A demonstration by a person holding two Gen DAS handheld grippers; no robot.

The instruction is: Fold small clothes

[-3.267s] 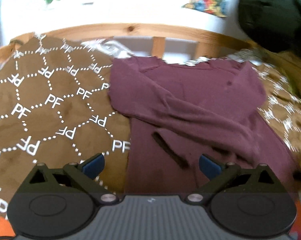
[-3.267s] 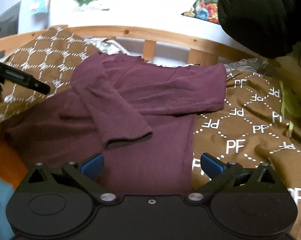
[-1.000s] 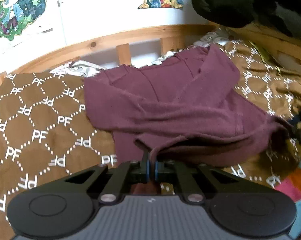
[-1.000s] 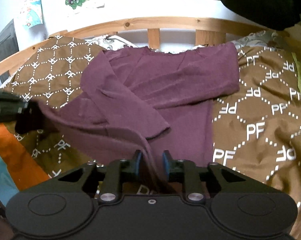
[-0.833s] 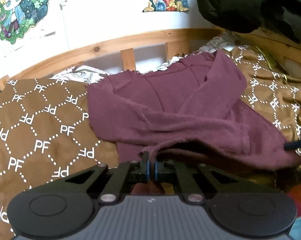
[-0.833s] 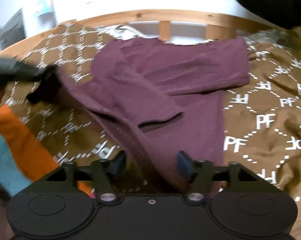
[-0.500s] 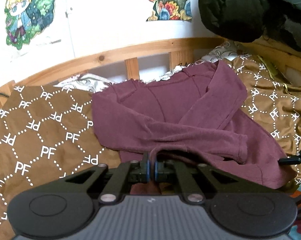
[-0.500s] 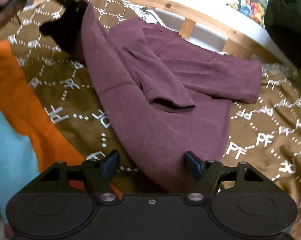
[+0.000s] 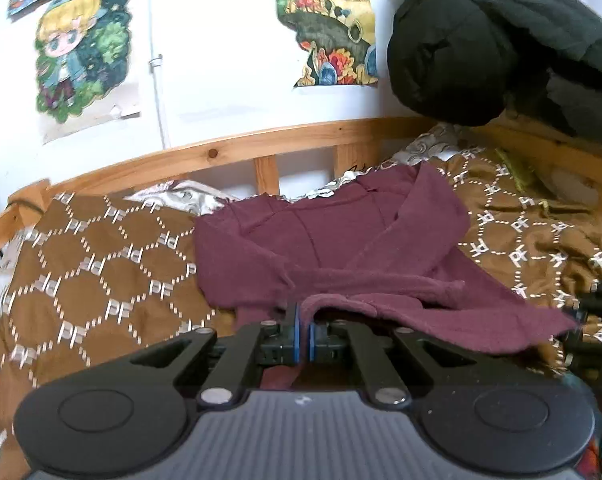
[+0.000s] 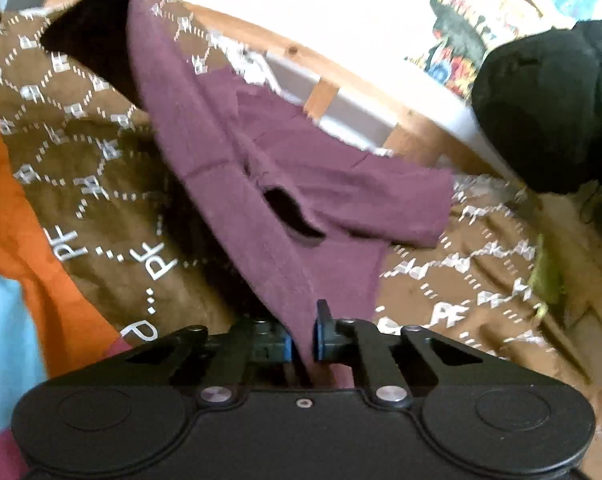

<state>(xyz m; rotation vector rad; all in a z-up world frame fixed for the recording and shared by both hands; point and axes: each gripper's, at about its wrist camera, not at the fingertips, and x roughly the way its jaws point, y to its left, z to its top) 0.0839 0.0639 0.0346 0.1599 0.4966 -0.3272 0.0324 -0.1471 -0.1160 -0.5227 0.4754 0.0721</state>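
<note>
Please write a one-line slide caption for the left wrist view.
Left claw shut on the hem of a maroon shirt lying on a brown patterned bedspread.

wooden bed rail closes off the far side, wall right behind it. black padded jacket bulks over the rail's right end and blocks that corner. maroon top covers the middle ground below the rail. brown blanket lies open to the left of the rail's centre and, in the right wrist view, to its right.
</note>
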